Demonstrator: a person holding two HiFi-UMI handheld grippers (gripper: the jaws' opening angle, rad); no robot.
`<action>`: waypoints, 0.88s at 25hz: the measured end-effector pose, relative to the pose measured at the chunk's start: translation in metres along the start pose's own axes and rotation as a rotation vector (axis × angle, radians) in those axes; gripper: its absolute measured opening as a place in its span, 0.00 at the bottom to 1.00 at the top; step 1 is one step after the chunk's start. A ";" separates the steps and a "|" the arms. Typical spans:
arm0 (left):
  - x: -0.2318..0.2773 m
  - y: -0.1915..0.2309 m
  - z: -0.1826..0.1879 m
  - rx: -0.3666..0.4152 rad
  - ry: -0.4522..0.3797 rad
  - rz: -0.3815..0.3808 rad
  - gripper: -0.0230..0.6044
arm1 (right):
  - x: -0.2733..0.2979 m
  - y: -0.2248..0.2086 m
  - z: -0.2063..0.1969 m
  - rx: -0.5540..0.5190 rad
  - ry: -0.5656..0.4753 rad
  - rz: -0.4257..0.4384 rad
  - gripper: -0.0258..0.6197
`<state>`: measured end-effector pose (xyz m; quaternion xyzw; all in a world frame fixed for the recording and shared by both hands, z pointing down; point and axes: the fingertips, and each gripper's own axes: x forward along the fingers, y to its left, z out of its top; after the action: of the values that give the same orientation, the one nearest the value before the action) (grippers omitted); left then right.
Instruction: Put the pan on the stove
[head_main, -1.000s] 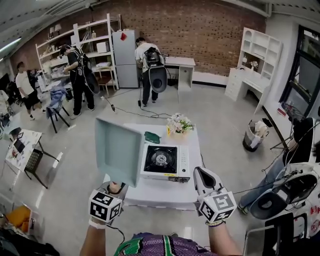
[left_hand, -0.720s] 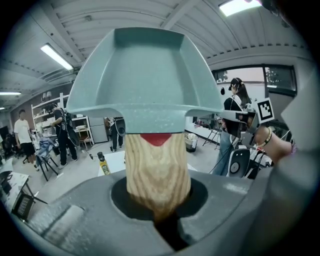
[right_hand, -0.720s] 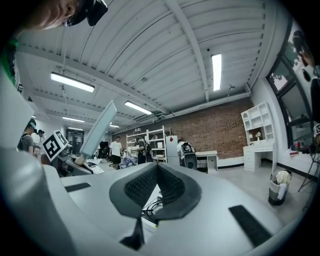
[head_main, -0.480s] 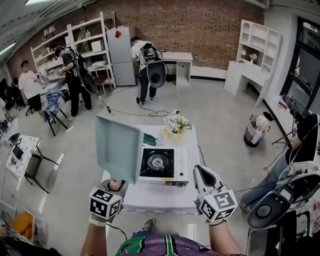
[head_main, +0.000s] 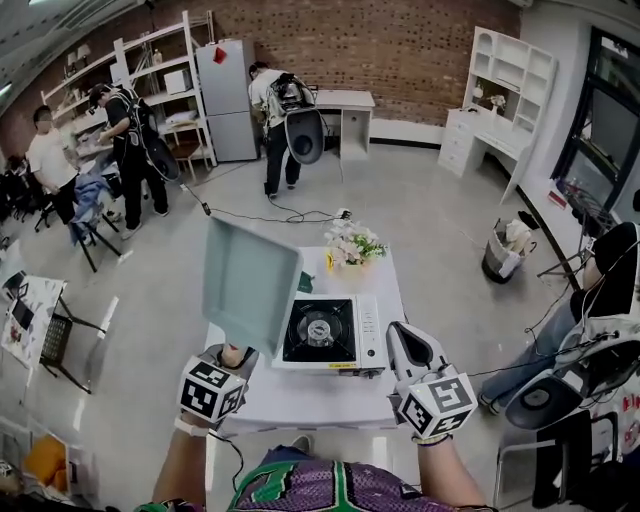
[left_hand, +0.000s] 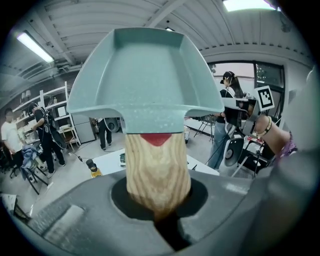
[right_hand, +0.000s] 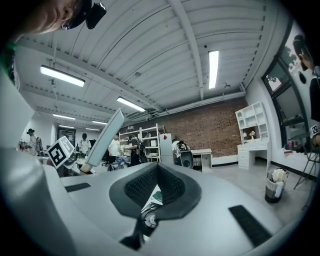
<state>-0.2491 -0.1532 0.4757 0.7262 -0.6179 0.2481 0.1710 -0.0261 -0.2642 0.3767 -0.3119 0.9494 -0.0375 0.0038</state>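
1. From my feed I've got a white table (head_main: 300, 395) straight below, with a bunch of flowers (head_main: 352, 246) at its far edge.
2. At the back there's a brick wall (head_main: 420, 50), a grey fridge (head_main: 224, 100) and white shelves (head_main: 160, 80) just left of it.
3. One person (head_main: 272, 110) stands between the fridge and a white desk (head_main: 345, 105).
4. There's a bin (head_main: 503, 250) off to the right and a black cable (head_main: 270, 213) lying on the floor.
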 end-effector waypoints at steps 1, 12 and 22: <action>0.003 0.007 -0.001 0.013 0.011 -0.005 0.10 | 0.005 0.002 -0.001 0.002 0.004 -0.002 0.04; 0.047 0.051 -0.012 0.140 0.132 -0.079 0.10 | 0.048 -0.001 -0.011 0.023 0.034 -0.049 0.04; 0.091 0.077 -0.034 0.230 0.244 -0.182 0.10 | 0.062 -0.001 -0.026 0.041 0.068 -0.120 0.04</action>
<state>-0.3198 -0.2219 0.5513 0.7584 -0.4918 0.3869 0.1824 -0.0763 -0.3000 0.4042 -0.3667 0.9275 -0.0675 -0.0246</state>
